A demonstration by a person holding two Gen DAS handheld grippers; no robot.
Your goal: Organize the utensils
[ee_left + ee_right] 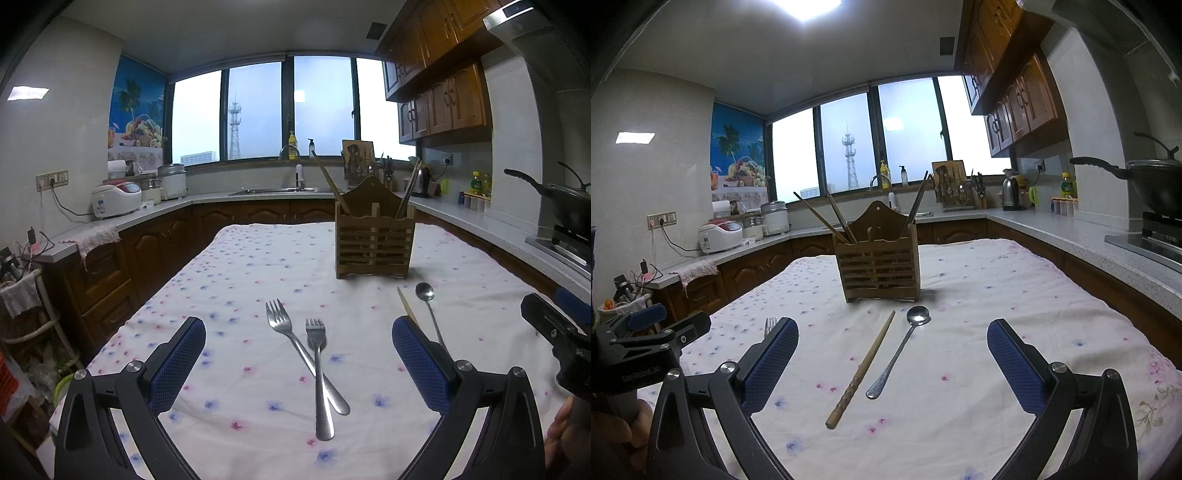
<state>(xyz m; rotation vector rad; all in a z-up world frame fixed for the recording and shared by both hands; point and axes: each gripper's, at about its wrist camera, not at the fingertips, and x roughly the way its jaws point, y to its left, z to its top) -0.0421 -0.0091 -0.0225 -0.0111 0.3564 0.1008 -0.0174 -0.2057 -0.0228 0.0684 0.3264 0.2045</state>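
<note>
Two steel forks lie crossed on the flowered tablecloth: a longer fork [295, 343] and a shorter fork [319, 373] over it, between the fingers of my open left gripper [298, 363]. A wooden chopstick [862, 369] and a steel spoon [899, 354] lie side by side in front of my open right gripper [892, 365]. A slatted wooden utensil holder [373, 243] stands further back, also in the right wrist view [879, 266], with several chopsticks in it. Both grippers are empty and hover above the table.
The table [1015, 295] is covered by a white floral cloth. Kitchen counters surround it: rice cookers [116, 199] at left, a sink under the window, a wok on the stove [1156, 181] at right. The right gripper's body [554, 332] shows in the left wrist view.
</note>
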